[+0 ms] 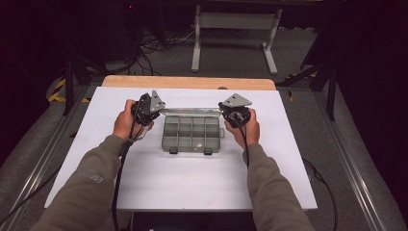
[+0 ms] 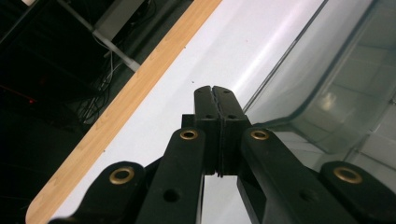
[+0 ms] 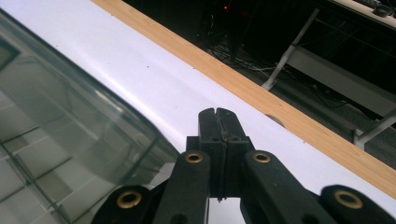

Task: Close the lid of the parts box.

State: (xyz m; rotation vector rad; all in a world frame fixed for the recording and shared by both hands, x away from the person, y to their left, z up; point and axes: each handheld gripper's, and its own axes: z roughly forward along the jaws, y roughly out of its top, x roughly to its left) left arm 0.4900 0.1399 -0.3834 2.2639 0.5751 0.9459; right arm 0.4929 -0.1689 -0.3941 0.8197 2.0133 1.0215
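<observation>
High view shows the clear parts box (image 1: 192, 133) mid-table with its lid (image 1: 191, 112) up between the left gripper (image 1: 155, 111) and right gripper (image 1: 225, 111), both closed empty, so I'd nudge the lid evenly from both corners.

A white tabletop (image 1: 192, 183) with a light wooden strip (image 1: 188, 82) along its far edge stands on grey carpet floor (image 1: 231, 57). Behind it is a white metal frame (image 1: 235, 33) on 2 legs, with dark cables (image 1: 159, 45) trailing across the floor. The room beyond is dark, with yellow-black tape (image 1: 57, 91) at left.
</observation>
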